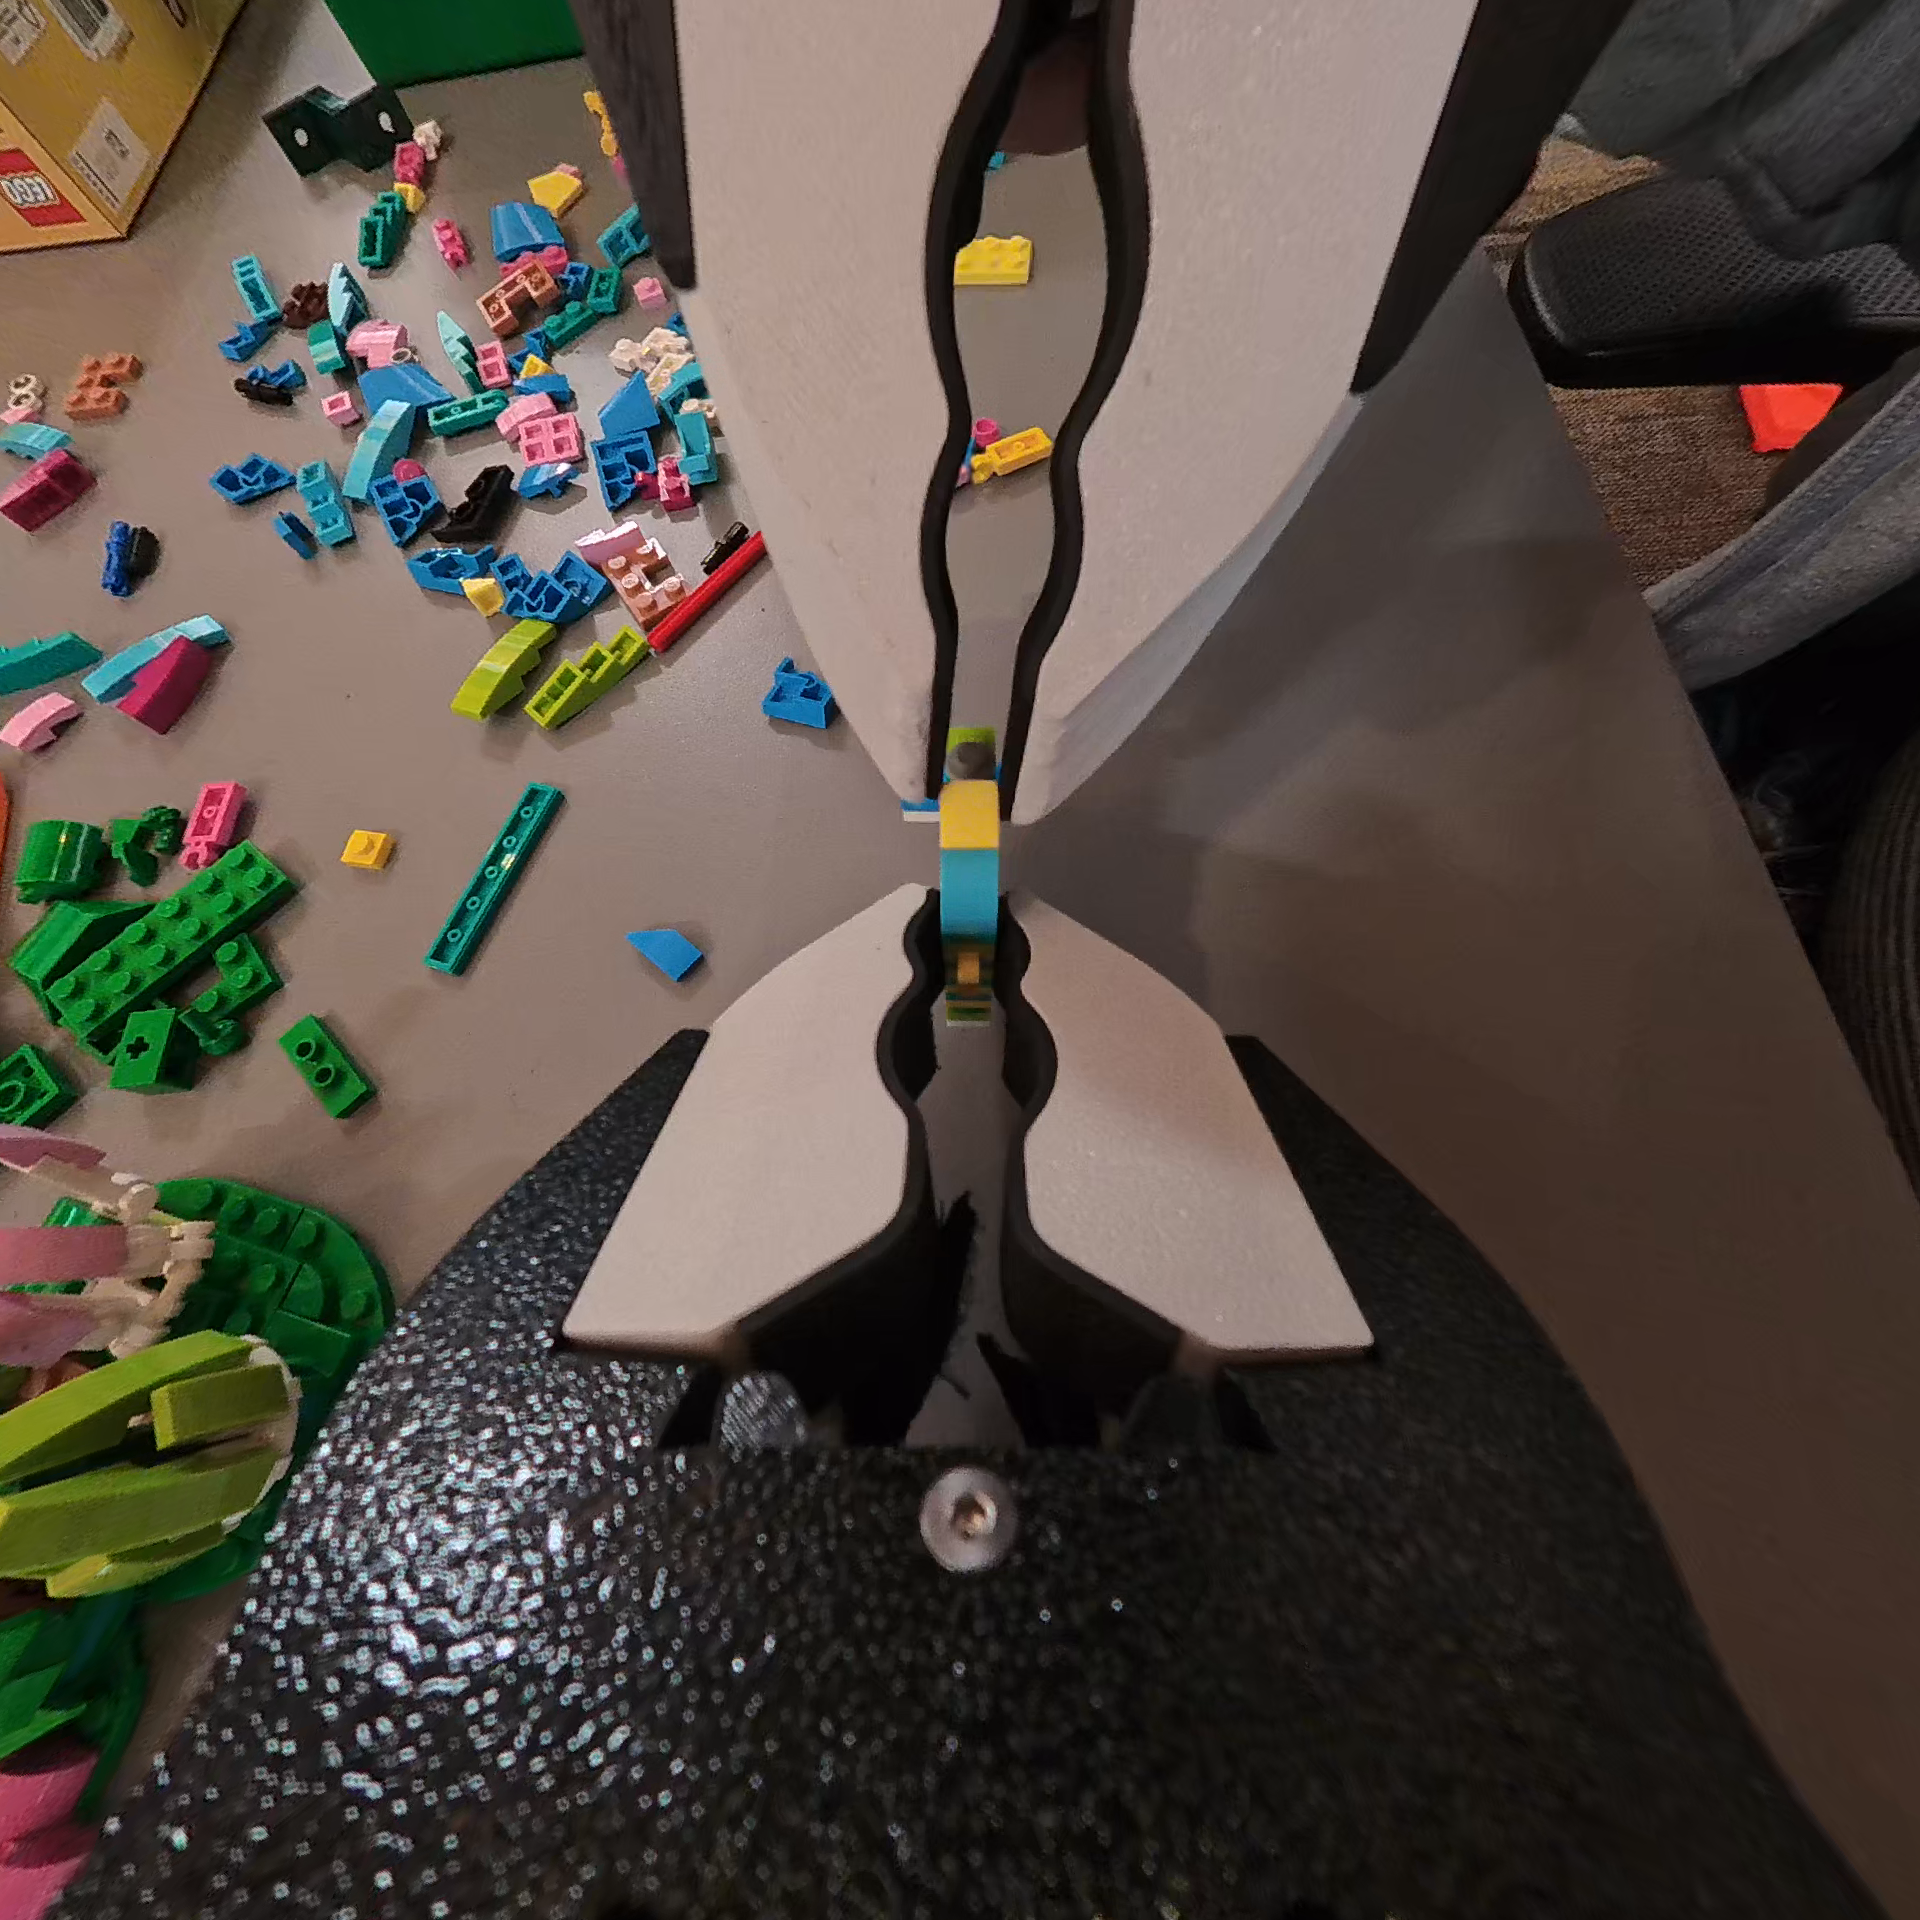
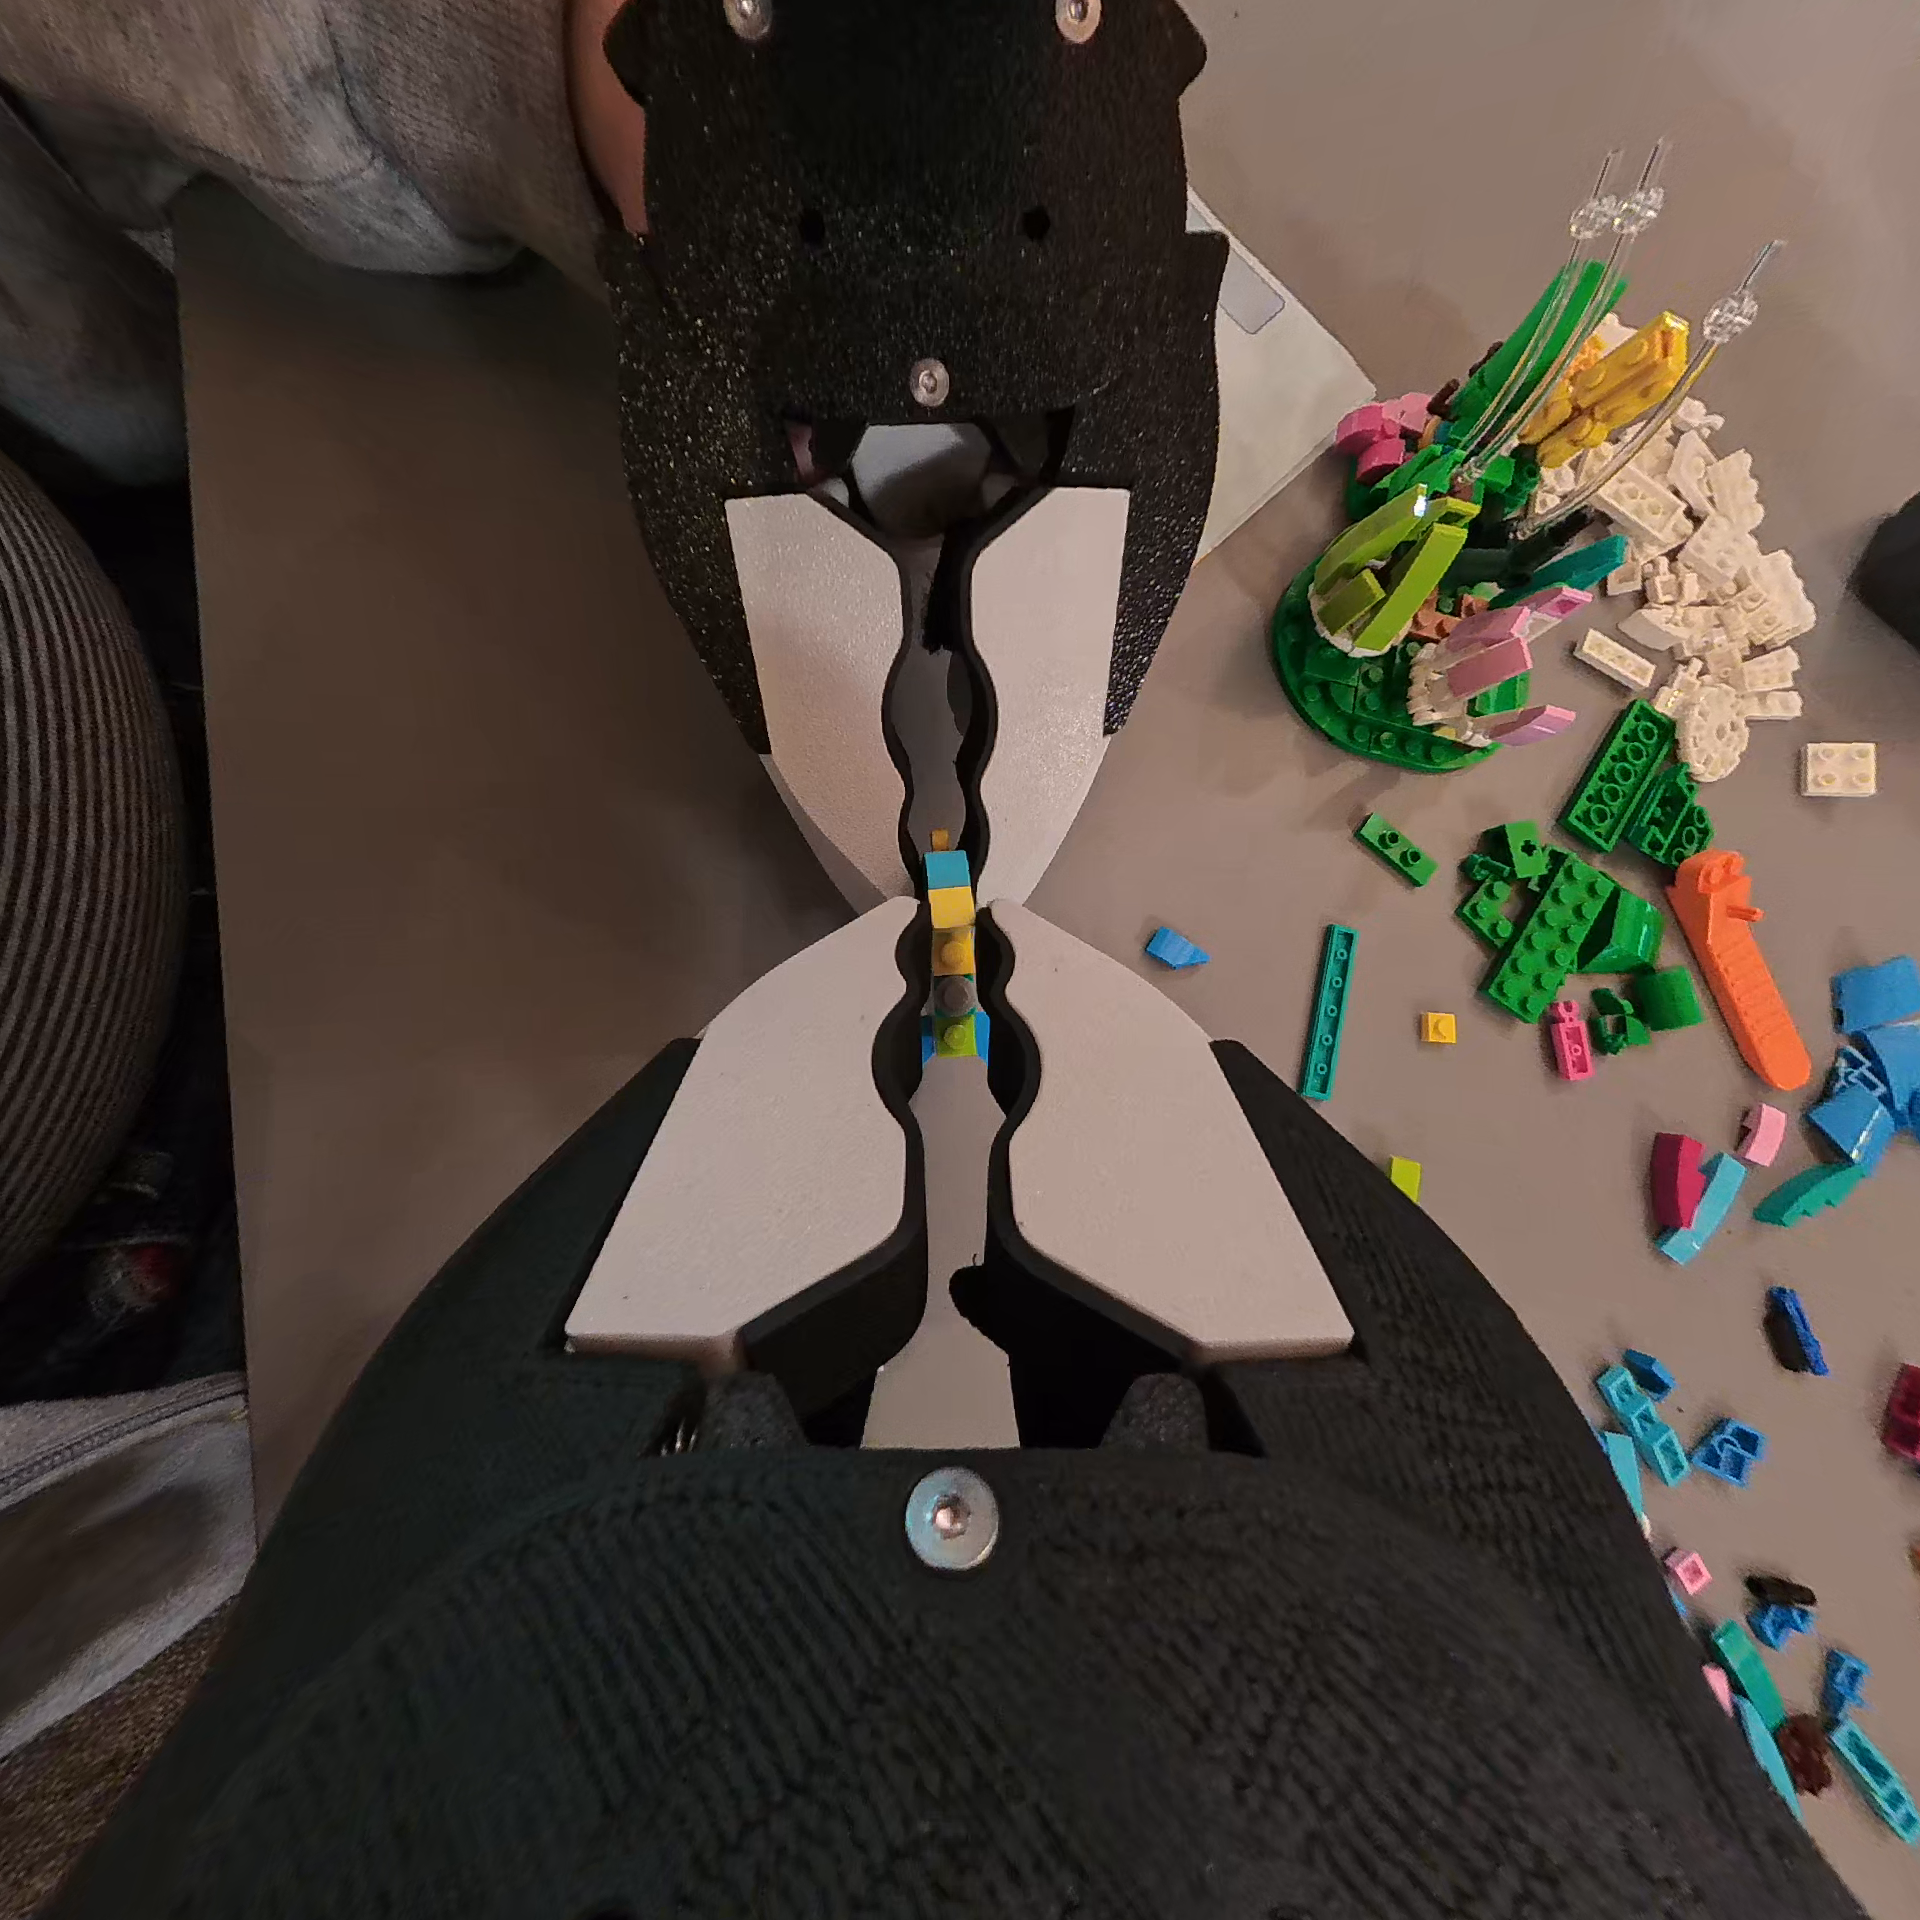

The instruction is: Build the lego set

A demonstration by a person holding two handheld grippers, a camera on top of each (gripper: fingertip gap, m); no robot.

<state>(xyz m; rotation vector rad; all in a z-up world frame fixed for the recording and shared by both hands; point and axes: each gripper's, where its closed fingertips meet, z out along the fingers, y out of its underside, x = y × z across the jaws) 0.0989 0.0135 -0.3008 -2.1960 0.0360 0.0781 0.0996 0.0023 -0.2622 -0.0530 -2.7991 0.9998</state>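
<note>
A small lego sub-assembly [image 1: 968,847] of yellow, light blue, lime and grey pieces is held above the grey table [image 1: 665,852] between both grippers, which meet tip to tip. My left gripper [image 1: 968,906] is shut on its light blue end. My right gripper [image 1: 966,795] comes from the top of the left wrist view and is shut on its yellow and grey end. In the right wrist view, my right gripper [image 2: 954,920] grips the assembly [image 2: 951,951] and the left gripper [image 2: 940,881] faces it from above.
A flower model on a round green base [image 2: 1382,707] stands beside a white brick pile [image 2: 1704,582] and an orange brick separator [image 2: 1735,977]. Loose coloured bricks [image 1: 499,416], green bricks [image 1: 156,956], a teal plate [image 1: 497,878] and a yellow box [image 1: 94,104] lie left. The tips of both grippers are at nearly the same place.
</note>
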